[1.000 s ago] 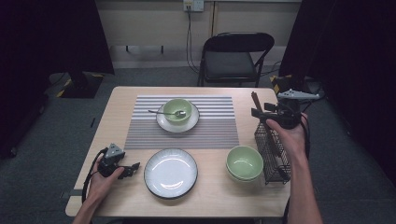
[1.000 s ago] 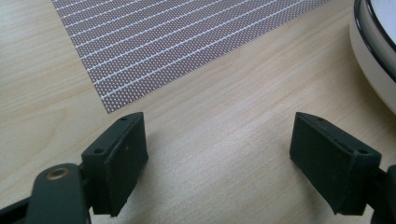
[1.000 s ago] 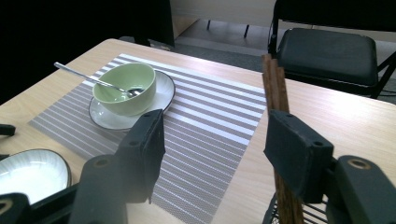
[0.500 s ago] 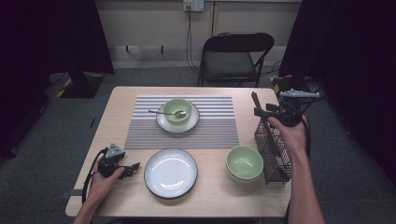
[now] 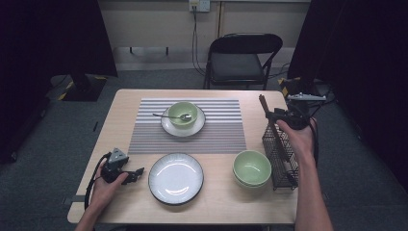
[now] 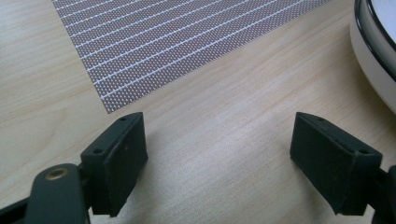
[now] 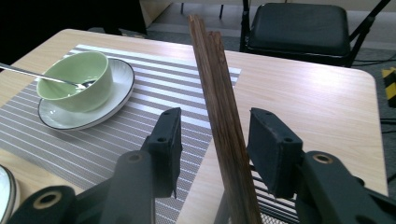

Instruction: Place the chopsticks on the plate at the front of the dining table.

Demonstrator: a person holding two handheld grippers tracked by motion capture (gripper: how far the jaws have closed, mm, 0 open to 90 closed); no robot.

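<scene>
Between the right gripper's closing jaws the chopsticks stand near-upright in the rack, seemingly untouched; left gripper rests spread, far off.

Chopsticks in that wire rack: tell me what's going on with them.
The person's right claw has just been closing around the wooden chopsticks standing in the wire rack; they sit between the jaws, not yet pinched. The left claw rests open on the table beside the empty plate.
</scene>
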